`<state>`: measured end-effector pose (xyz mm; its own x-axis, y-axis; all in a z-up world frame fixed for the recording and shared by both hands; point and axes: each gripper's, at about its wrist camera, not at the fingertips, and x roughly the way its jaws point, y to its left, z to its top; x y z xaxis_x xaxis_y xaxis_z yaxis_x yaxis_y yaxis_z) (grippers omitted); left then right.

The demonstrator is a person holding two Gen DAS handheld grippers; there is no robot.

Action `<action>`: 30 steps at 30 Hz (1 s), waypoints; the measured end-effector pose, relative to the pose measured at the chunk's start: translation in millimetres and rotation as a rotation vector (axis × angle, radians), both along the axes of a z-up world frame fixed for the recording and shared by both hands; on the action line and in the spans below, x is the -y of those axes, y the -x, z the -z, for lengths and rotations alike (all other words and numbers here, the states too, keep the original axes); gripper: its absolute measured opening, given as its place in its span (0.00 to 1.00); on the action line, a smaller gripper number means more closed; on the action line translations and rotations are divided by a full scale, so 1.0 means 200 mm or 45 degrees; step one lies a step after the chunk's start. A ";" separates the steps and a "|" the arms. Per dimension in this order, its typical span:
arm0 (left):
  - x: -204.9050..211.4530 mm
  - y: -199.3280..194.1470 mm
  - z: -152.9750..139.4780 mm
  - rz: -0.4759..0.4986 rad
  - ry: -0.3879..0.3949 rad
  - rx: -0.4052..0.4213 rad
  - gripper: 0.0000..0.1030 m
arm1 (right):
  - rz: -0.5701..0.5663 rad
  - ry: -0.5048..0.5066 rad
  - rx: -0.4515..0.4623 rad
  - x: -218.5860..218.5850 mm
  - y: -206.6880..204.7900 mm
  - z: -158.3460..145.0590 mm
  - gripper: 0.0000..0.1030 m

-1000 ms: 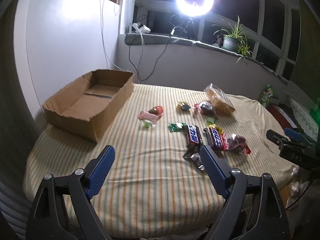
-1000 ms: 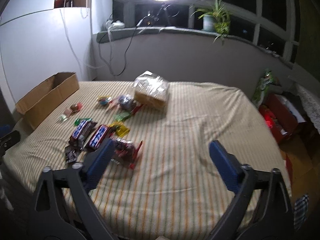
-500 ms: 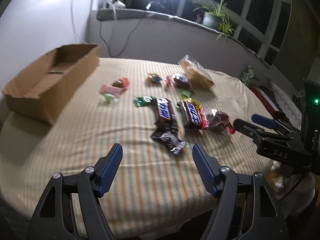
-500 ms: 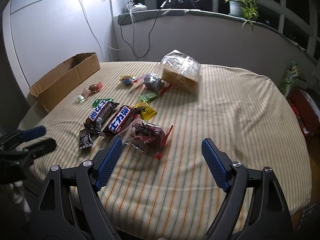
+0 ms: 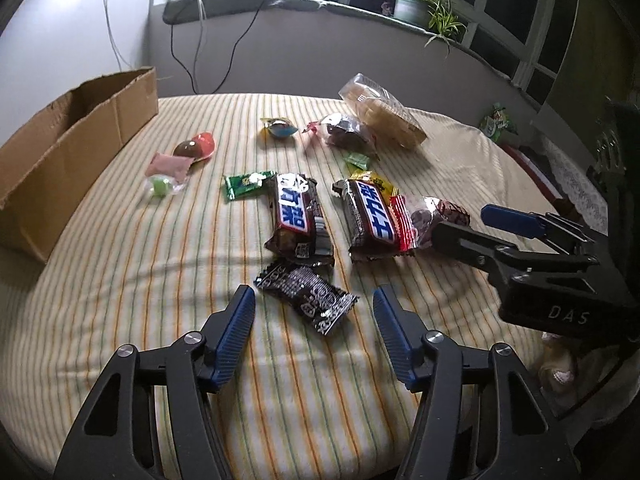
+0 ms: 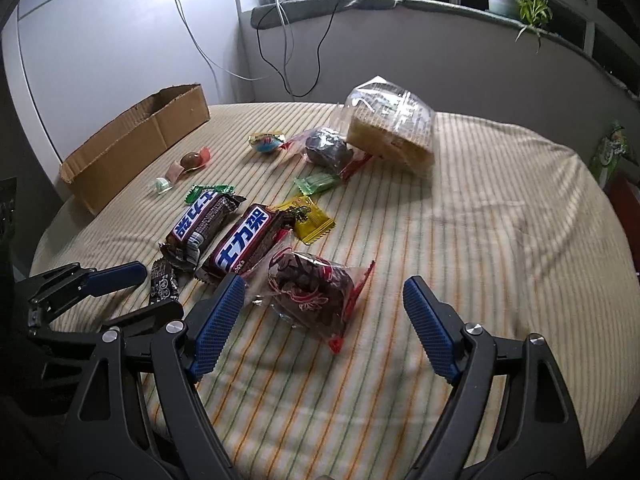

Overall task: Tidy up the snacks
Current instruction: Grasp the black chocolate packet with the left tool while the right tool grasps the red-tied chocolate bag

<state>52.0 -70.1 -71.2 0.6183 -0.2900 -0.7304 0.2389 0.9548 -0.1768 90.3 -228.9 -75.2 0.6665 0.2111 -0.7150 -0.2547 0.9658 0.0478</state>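
Snacks lie scattered on a striped cloth. My left gripper (image 5: 314, 304) hovers low over a small black wrapped snack (image 5: 308, 298), which lies between its blue fingertips; the jaws are closing and the pads are clear of it. My right gripper (image 6: 324, 286) is open around a dark pastry in a red-edged clear wrapper (image 6: 310, 292), not touching it. Two Snickers bars (image 5: 298, 212) (image 5: 372, 216) lie side by side just beyond. An open cardboard box (image 5: 60, 160) stands at the far left. The right gripper (image 5: 492, 220) also shows at the right of the left wrist view.
Farther back lie a bagged bread loaf (image 6: 388, 128), another dark pastry (image 6: 328, 150) and several small candies (image 5: 192, 148). The cloth's front edge (image 5: 280, 452) is close below the grippers. A wall with cables and a sill with a plant (image 5: 416, 8) rise behind.
Both grippers have come down and forward toward the snacks, tilting lower. The left jaws have narrowed around the black snack. The right jaws narrowed slightly and now frame the pastry.
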 end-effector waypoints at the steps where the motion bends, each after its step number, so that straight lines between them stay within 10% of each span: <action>1: 0.01 -0.01 0.00 -0.002 -0.006 0.003 0.58 | -0.001 -0.006 -0.006 0.00 -0.01 0.01 0.82; 16: -0.01 -0.04 0.03 -0.039 -0.113 0.061 0.24 | -0.027 -0.046 -0.035 -0.03 -0.05 0.03 0.82; 30: -0.04 -0.02 0.03 -0.027 -0.063 0.065 0.23 | -0.043 -0.054 -0.094 -0.02 -0.05 0.07 0.71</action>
<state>56.7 -62.6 -77.6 0.6608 -0.2403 -0.7110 0.2257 0.9671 -0.1170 100.8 -224.2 -89.5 0.6041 0.2636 -0.7521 -0.2815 0.9535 0.1081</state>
